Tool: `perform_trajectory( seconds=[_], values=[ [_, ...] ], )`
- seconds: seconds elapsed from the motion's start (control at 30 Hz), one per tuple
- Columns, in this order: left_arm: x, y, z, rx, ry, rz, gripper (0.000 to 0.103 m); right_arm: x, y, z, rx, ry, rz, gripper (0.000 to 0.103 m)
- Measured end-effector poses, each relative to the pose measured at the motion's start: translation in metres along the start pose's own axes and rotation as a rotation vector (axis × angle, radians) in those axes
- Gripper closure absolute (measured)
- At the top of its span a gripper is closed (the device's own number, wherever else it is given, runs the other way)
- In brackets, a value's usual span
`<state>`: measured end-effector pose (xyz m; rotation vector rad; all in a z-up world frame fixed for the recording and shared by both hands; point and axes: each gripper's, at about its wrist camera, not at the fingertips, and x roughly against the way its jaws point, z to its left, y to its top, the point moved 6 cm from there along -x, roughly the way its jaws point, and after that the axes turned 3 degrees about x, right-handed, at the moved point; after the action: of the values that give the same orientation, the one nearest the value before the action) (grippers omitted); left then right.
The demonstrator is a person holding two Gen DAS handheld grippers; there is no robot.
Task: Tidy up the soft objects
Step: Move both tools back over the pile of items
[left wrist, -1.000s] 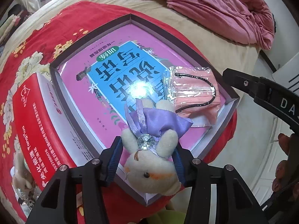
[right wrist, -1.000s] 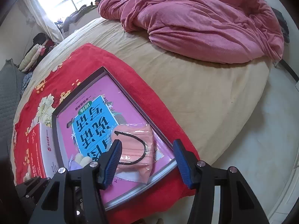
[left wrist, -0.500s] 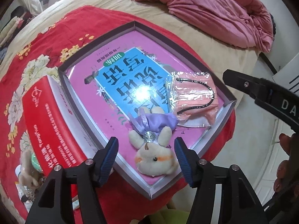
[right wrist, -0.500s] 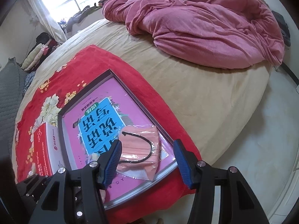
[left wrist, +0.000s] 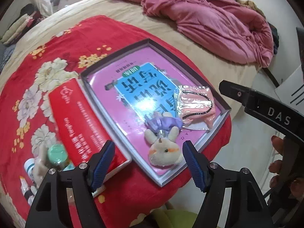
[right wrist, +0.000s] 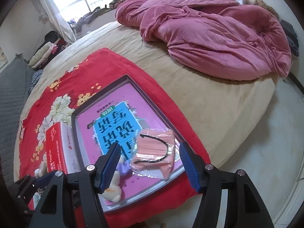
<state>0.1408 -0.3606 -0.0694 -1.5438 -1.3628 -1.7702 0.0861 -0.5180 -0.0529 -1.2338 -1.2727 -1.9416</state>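
Note:
A cream plush rabbit (left wrist: 164, 149) with a purple bow lies inside the shallow grey-rimmed box (left wrist: 225, 107) on a pink book cover, near the box's front corner. It also shows in the right wrist view (right wrist: 114, 189). A bagged pink face mask (left wrist: 197, 104) lies in the box beside it, also in the right wrist view (right wrist: 154, 152). My left gripper (left wrist: 149, 164) is open and empty, pulled back just short of the rabbit. My right gripper (right wrist: 150, 168) is open and empty above the mask end of the box.
A red lid (left wrist: 81, 119) lies left of the box on a red floral blanket (left wrist: 38, 79). Another plush toy and small bottles (left wrist: 45, 161) lie at the blanket's near left. A crumpled pink quilt (right wrist: 209, 32) fills the far bed. The floor (right wrist: 266, 142) is to the right.
My left gripper let go of the plush rabbit, leaving it in the box, then opened and drew back. My right gripper stayed open and shifted slightly.

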Motion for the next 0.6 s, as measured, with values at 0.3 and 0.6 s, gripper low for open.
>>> perform_trajectory(
  seconds=[0.3,0.6],
  values=[
    [0.037,-0.012,0.033,0.071,0.012,-0.057,0.027,0.017,0.000,0.034,0.060,0.025,-0.024,0.039],
    [0.079,-0.033,0.087,0.178,0.045,-0.128,0.026,0.031,-0.005,0.080,0.124,0.066,-0.040,0.038]
  ],
)
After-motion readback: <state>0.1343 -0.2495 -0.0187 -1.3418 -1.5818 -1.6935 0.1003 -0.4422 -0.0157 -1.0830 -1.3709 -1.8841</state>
